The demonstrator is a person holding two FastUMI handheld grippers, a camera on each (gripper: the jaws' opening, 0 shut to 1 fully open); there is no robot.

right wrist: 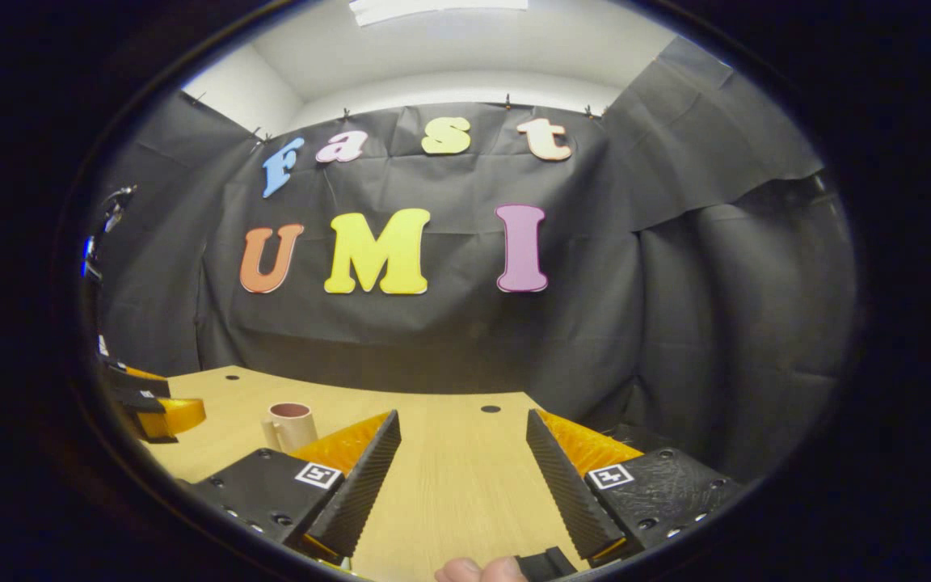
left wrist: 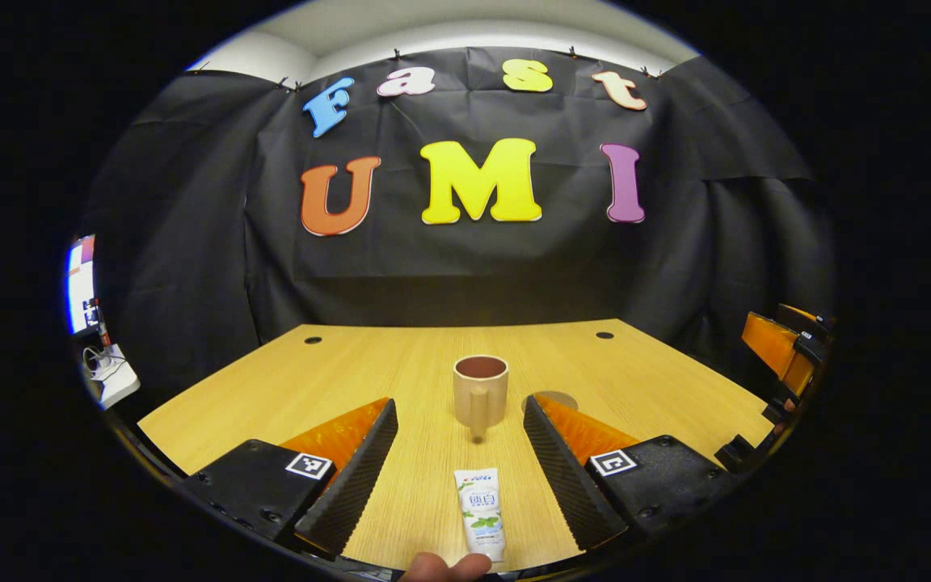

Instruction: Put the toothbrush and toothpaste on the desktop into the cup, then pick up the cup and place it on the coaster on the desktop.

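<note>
A beige cup (left wrist: 480,393) with a dark inside stands upright mid-table, its handle turned toward me. A white toothpaste tube (left wrist: 480,513) lies flat on the wooden table (left wrist: 288,388), near the front edge, between the spread fingers of my left gripper (left wrist: 459,465), which is open and touches nothing. A round coaster (left wrist: 556,399) peeks out behind the left gripper's right finger, just right of the cup. My right gripper (right wrist: 462,477) is open over bare table (right wrist: 465,477); the cup (right wrist: 291,426) sits to its left. The left gripper (right wrist: 146,404) appears at the far left of the right gripper view.
Cable holes (left wrist: 313,340) dot the table's far edge. The right gripper (left wrist: 785,356) shows at the right edge of the left gripper view. A fingertip (left wrist: 441,568) shows at the bottom. A white power strip (left wrist: 114,376) and a lit screen (left wrist: 80,283) sit off the table's left.
</note>
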